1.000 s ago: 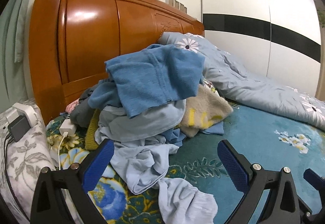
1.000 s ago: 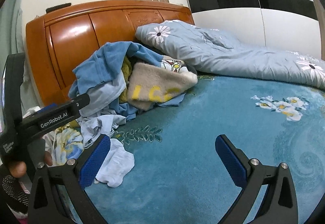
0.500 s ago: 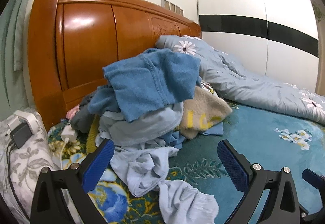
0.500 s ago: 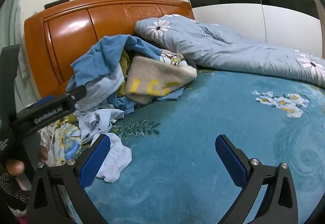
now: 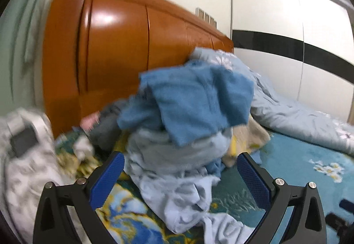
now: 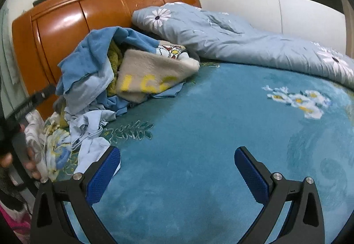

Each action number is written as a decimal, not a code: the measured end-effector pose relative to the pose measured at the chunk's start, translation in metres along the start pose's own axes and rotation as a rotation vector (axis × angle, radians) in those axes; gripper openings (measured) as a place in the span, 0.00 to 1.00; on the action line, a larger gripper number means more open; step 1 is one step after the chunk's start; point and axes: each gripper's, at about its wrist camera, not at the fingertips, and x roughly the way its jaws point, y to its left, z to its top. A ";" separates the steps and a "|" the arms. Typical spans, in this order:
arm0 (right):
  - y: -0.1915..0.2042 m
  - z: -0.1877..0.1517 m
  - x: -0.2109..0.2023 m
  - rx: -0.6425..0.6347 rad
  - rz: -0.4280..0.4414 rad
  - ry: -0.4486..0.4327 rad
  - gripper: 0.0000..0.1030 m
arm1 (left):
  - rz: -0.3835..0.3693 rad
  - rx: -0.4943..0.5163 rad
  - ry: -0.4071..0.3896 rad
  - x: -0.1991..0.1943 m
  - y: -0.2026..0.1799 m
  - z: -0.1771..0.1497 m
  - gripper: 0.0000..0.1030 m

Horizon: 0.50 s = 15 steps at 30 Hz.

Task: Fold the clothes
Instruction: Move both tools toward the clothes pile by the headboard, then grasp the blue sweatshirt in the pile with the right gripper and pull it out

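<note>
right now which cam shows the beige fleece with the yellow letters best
The right wrist view. There the beige fleece lies sharp and mostly uncovered at the front of the clothes pile, its yellow lettering showing. In the left wrist view it is blurred and mostly hidden behind the blue garment; only a beige edge with some yellow shows.

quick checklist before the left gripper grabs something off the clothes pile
1. Left gripper open: ok.
2. Right gripper open and holding nothing: ok.
3. Left gripper facing the clothes pile: ok.
4. Sharp left wrist view: not ok, motion blur.
5. One garment separable: cannot tell; the blue top lies uppermost, the layers under it tangled.
6. Bare blanket for folding, ahead of the right gripper: ok.
</note>
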 end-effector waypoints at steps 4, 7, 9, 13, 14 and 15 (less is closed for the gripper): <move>0.012 0.043 0.007 -0.013 0.046 0.030 1.00 | -0.037 -0.050 0.086 0.020 0.009 -0.016 1.00; 0.032 0.073 0.019 -0.033 0.086 0.035 1.00 | -0.047 -0.076 0.103 0.024 0.013 -0.022 1.00; 0.049 0.089 0.031 -0.082 0.066 0.042 1.00 | -0.056 -0.079 0.103 0.025 0.015 -0.024 1.00; 0.095 0.132 0.064 -0.248 0.035 0.047 1.00 | -0.063 -0.064 0.093 0.024 0.018 -0.024 1.00; 0.109 0.145 0.074 -0.286 0.027 0.043 1.00 | -0.066 -0.058 0.095 0.024 0.019 -0.023 1.00; 0.119 0.156 0.084 -0.303 0.030 0.050 1.00 | -0.070 -0.055 0.100 0.024 0.021 -0.023 1.00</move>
